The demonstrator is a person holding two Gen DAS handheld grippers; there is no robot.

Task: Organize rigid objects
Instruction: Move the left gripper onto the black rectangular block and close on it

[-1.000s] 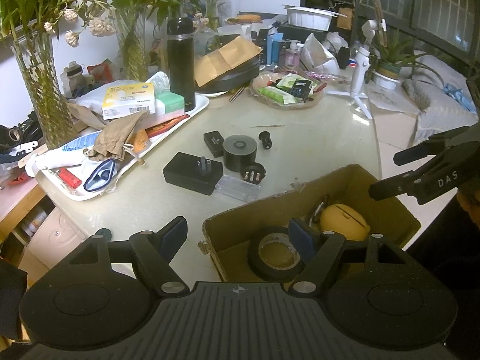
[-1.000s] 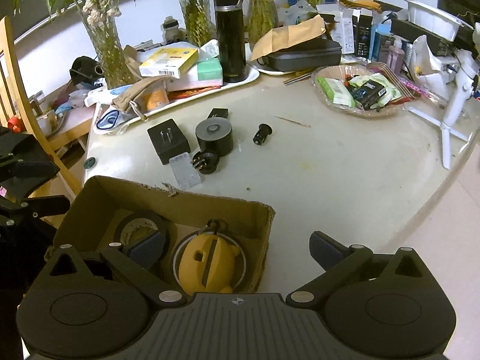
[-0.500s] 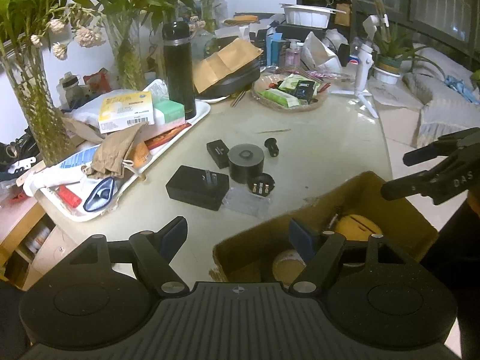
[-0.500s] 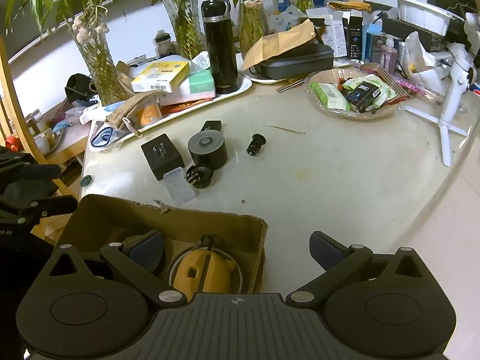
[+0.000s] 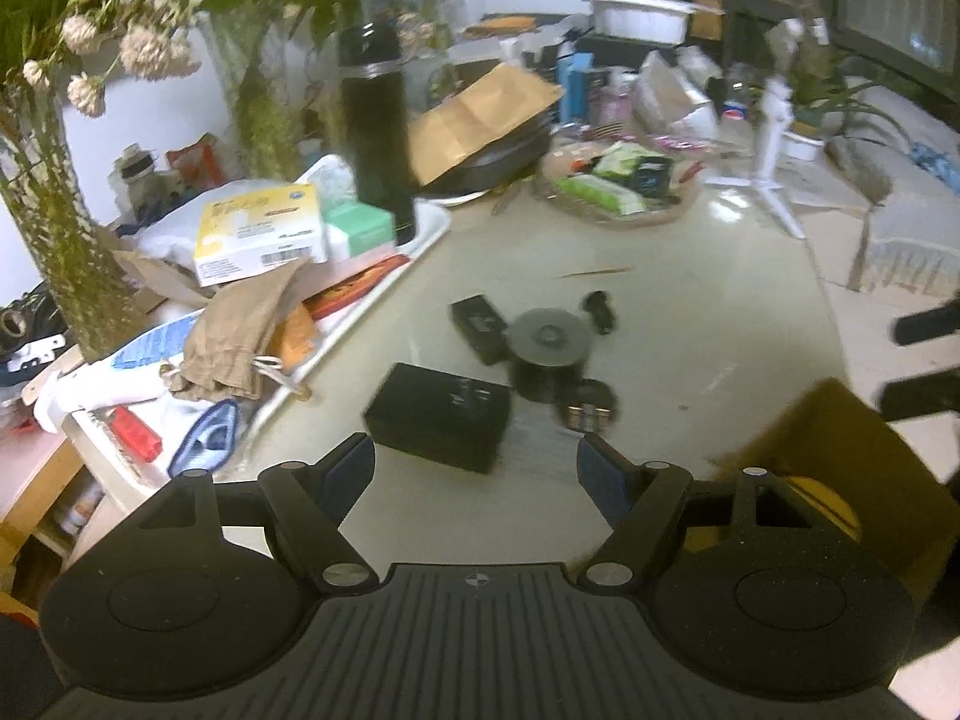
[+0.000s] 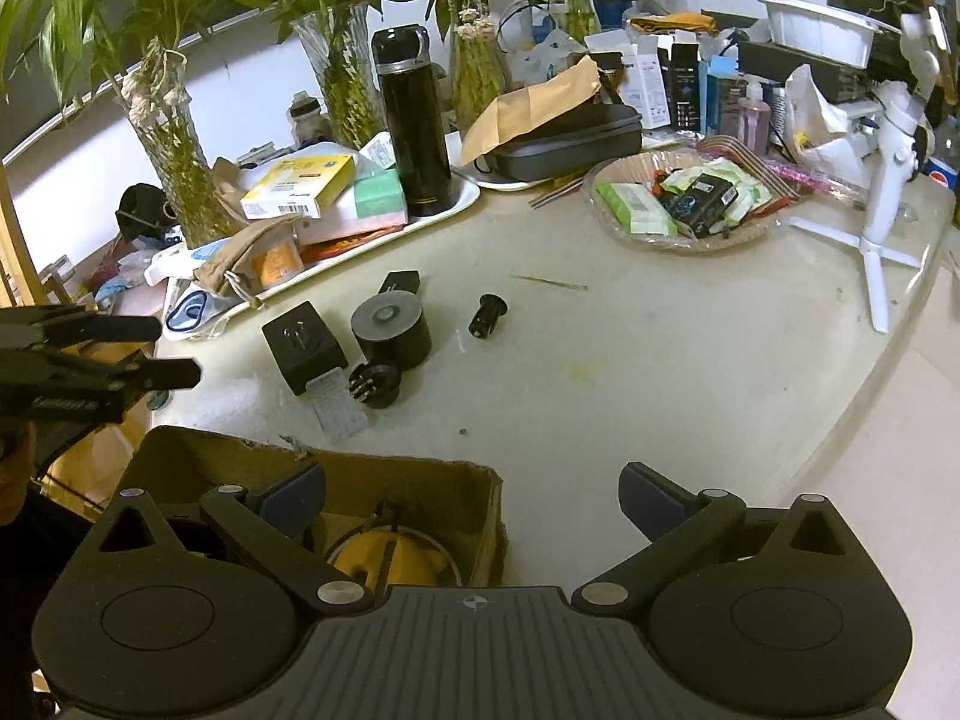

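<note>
Five black pieces (image 6: 390, 330) sit mid-frame on the table (image 6: 600, 372). Lower left, the cardboard box (image 6: 384, 480) half hides one yellow item (image 6: 384, 564). Left gripper (image 5: 474, 474) and right gripper (image 6: 474, 504) both gape wide, empty.

1. The left gripper (image 5: 476, 468) is seen with its jaws spread wide and nothing between them.
2. A black adapter block (image 5: 438, 415) lies just ahead on the table (image 5: 690, 324).
3. A cardboard box (image 5: 840, 450) is seen at the right, with a yellow object (image 5: 822, 501) inside.
</note>
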